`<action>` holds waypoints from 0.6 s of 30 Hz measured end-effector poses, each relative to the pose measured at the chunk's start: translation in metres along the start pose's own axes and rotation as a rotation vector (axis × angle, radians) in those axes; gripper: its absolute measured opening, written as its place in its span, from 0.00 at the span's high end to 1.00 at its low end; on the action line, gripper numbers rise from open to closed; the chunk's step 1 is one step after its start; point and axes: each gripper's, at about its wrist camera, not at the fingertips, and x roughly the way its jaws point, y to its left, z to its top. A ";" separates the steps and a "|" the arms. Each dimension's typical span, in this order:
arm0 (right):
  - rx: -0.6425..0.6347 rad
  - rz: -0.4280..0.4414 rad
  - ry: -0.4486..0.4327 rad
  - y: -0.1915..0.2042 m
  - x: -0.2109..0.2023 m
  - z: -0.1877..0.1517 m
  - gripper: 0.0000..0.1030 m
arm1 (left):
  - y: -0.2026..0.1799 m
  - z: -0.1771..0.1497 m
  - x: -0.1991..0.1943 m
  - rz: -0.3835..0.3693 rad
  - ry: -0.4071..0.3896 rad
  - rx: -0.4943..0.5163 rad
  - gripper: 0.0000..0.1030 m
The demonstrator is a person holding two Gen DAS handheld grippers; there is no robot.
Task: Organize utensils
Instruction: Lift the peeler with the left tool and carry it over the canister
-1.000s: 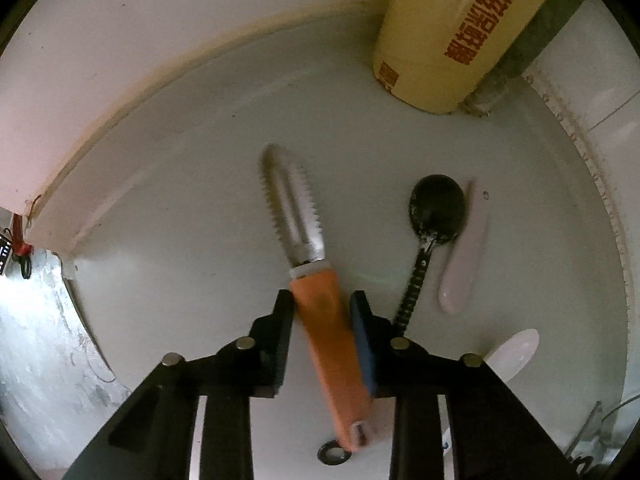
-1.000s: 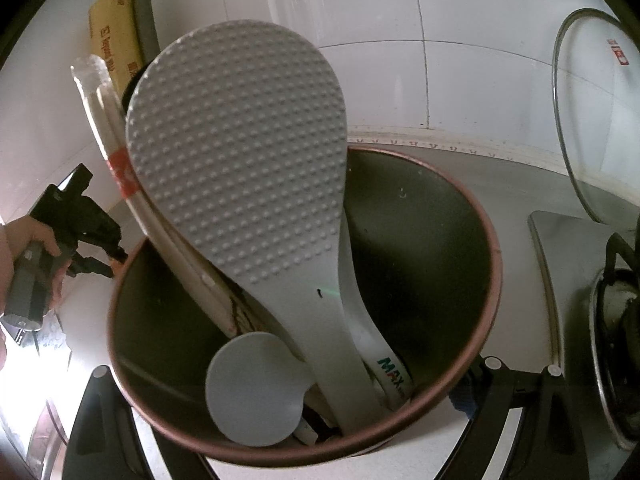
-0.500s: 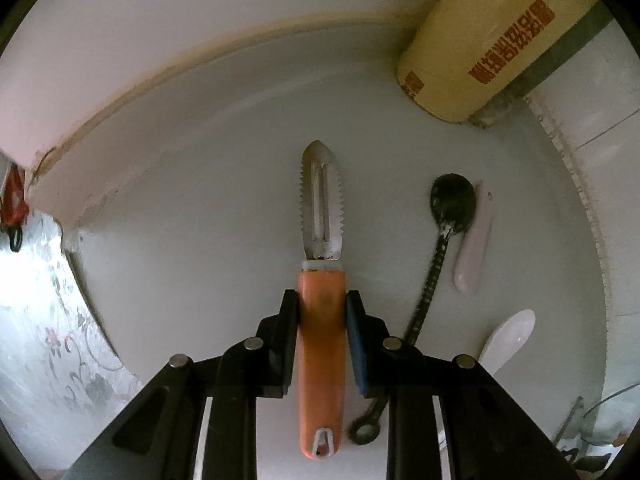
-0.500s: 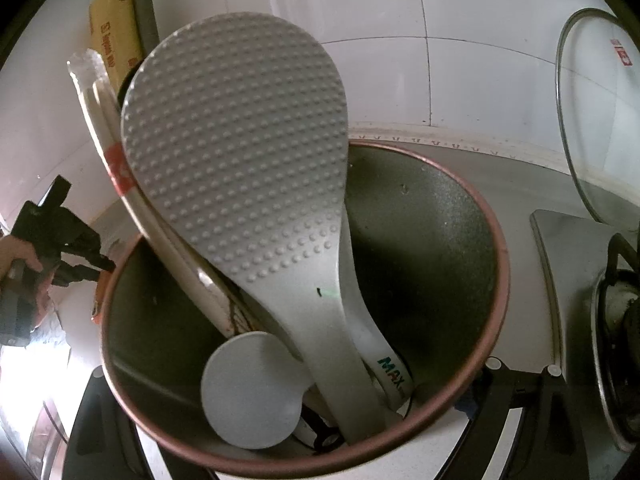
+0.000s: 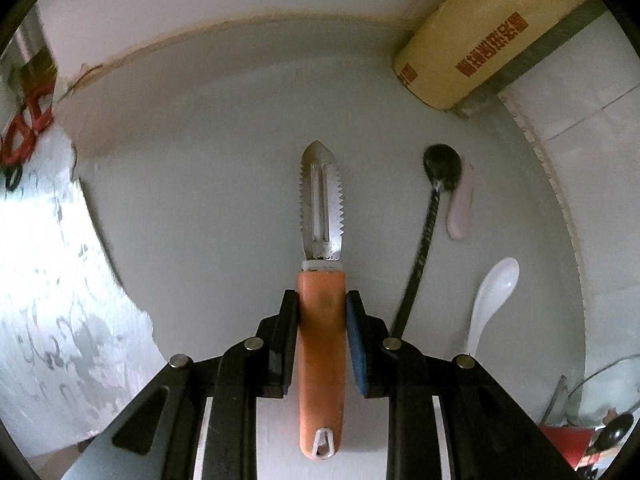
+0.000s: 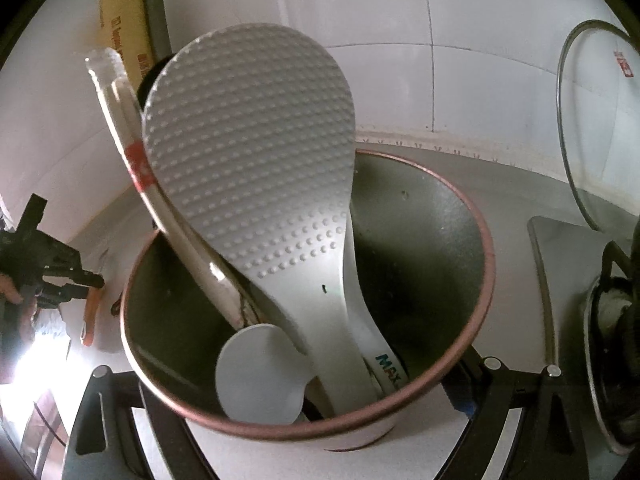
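Peeler point(image 5: 321, 322) pinched by its orange handle in left gripper point(image 5: 321, 344), serrated blade pointing to 12 o'clock over the white counter point(image 5: 200, 200). Black spoon point(image 5: 434, 208) and white spoon point(image 5: 490, 300) lying around 2–3 o'clock. Right gripper point(image 6: 304, 396) clamped around utensil holder point(image 6: 420, 232), rice paddle point(image 6: 256, 184) standing inside.
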 end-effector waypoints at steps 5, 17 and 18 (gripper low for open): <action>-0.015 0.002 0.001 0.003 0.003 -0.001 0.09 | 0.006 -0.003 -0.003 -0.051 -0.028 -0.003 0.77; -0.051 0.014 -0.005 0.012 -0.002 -0.014 0.10 | -0.001 -0.008 -0.056 -0.170 -0.194 0.071 0.77; -0.055 0.019 -0.005 0.013 -0.003 -0.015 0.10 | -0.009 -0.016 -0.058 -0.177 -0.211 0.075 0.77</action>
